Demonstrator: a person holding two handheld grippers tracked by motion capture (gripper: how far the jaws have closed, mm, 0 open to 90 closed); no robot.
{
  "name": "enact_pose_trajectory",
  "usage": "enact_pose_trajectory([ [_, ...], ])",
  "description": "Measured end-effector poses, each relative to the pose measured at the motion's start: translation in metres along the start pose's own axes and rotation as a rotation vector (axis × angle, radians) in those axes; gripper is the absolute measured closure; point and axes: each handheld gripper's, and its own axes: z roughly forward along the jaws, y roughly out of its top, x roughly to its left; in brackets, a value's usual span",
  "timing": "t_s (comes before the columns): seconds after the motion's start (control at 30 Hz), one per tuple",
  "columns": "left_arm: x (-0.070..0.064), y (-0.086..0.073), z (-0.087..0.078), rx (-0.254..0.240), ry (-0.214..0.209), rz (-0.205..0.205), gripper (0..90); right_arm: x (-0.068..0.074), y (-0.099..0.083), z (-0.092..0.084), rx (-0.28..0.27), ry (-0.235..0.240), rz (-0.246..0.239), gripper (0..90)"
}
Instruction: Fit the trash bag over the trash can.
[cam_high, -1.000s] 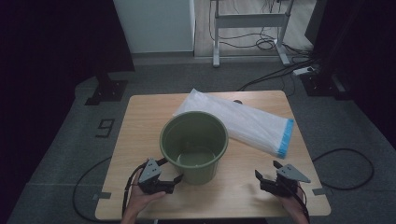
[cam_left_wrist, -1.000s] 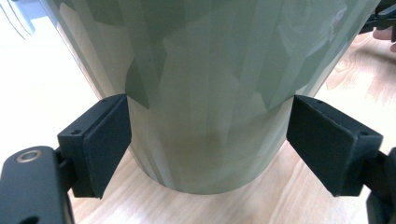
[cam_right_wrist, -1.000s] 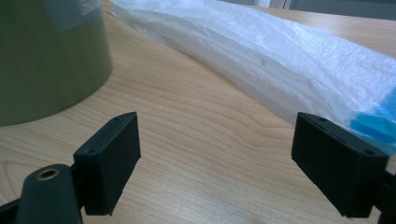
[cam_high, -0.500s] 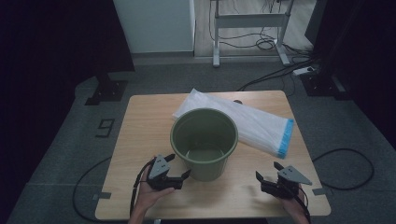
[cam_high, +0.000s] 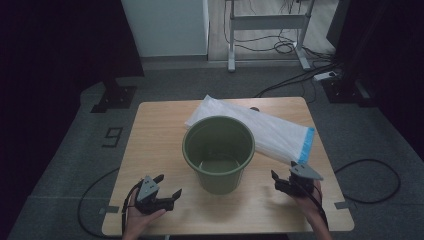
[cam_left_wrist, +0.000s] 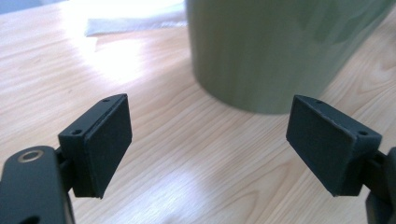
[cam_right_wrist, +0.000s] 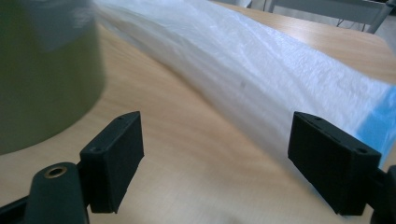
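Note:
An olive-green plastic bucket (cam_high: 218, 150) stands upright and empty in the middle of the wooden table (cam_high: 155, 130). Behind it and to its right lies a flat white plastic bag (cam_high: 272, 131) with a blue strip at one end. My left gripper (cam_high: 169, 186) sits low near the front edge, left of the bucket, open with nothing between its pads. In the left gripper view the left gripper (cam_left_wrist: 208, 126) faces the bucket's wall (cam_left_wrist: 280, 46), a short gap away. My right gripper (cam_high: 278, 181) is open at the front right. In the right gripper view the right gripper (cam_right_wrist: 215, 154) points along the bag (cam_right_wrist: 261, 60), with the bucket (cam_right_wrist: 42, 74) at left.
Grey carpet surrounds the table, with cables (cam_high: 370, 175) trailing on the floor at right and a metal desk frame (cam_high: 265, 30) behind. Bare tabletop lies left of the bucket and along the front edge.
The bucket has shifted a little to the right. My left gripper followed it, then drew back toward the front left and now stands apart from it. The right gripper has barely moved.

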Motion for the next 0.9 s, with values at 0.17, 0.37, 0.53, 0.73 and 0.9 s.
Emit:
enact_pose_trajectory([
  [0.17, 0.006, -0.007, 0.005, 0.006, -0.003, -0.025, 14.3, -0.009, 0.017, 0.031, 0.059, -0.035, -0.014, 20.2],
  [0.37, 0.010, -0.017, 0.012, 0.054, -0.006, -0.019, 14.4, -0.016, 0.028, 0.080, 0.169, -0.017, -0.032, 24.6],
  [0.53, 0.011, -0.018, 0.014, 0.069, 0.004, -0.011, 14.4, -0.019, 0.030, 0.098, 0.200, -0.005, -0.018, 34.0],
  [0.73, 0.017, -0.022, 0.014, 0.075, 0.014, -0.035, 14.8, -0.019, 0.025, 0.104, 0.283, 0.041, -0.030, 74.2],
  [0.9, 0.018, -0.025, 0.013, 0.083, 0.034, -0.035, 15.1, -0.022, 0.022, 0.086, 0.252, 0.035, 0.025, 88.7],
])
